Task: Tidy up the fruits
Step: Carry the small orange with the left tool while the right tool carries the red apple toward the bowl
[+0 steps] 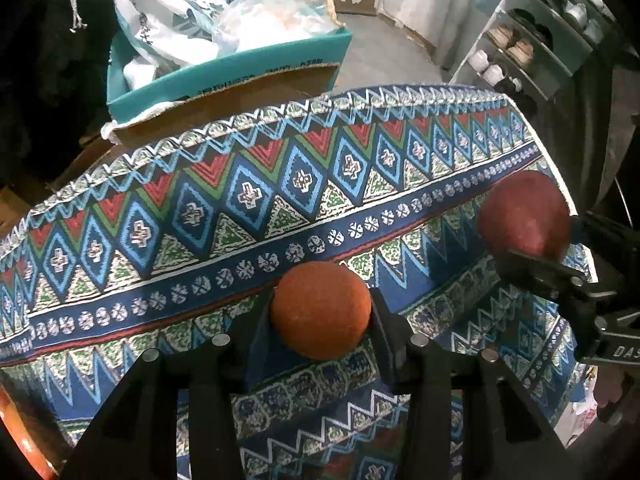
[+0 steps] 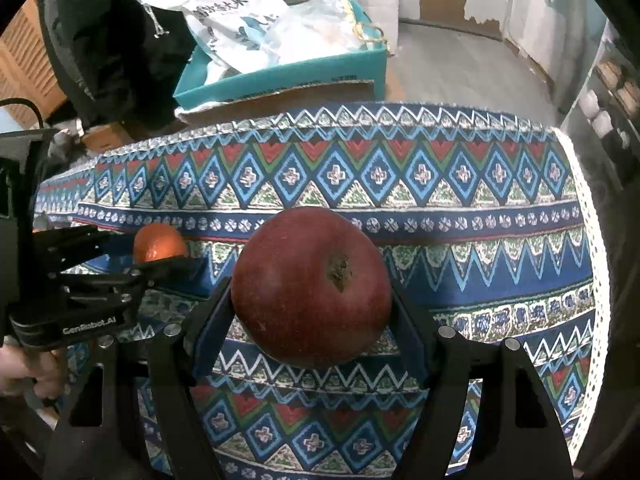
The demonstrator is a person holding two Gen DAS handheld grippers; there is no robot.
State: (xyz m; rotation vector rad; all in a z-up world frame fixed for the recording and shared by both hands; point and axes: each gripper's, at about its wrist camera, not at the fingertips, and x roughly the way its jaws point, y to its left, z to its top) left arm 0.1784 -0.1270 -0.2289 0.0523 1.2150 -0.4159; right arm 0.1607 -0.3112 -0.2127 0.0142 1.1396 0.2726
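Two hand-held grippers over a table draped in a blue, red and green geometric-patterned cloth [image 1: 280,184], each carrying one fruit. The left gripper [image 1: 322,316] is pinching a small round orange citrus fruit [image 1: 322,310], its dark pads pressed against the fruit's two sides; in the right wrist view the same fruit [image 2: 159,242] appears at the left, partly hidden behind that gripper. The right gripper [image 2: 312,304] is clamped on a large dark-red apple [image 2: 312,286], whose brown stem end faces the camera and which bulges well beyond the pads. Both tools point steeply downward, with the fruits close above or resting on the cloth; contact with it cannot be confirmed. No bowl or tray for sorting is clearly visible, though an orange-rimmed object [image 1: 16,440] shows at the left view's lower edge. Judged step: lifting and carrying. Good practice would be steady pressure without bruising, a vertical lift before travel, and keeping the two grippers apart, the apple gripped across its widest part.
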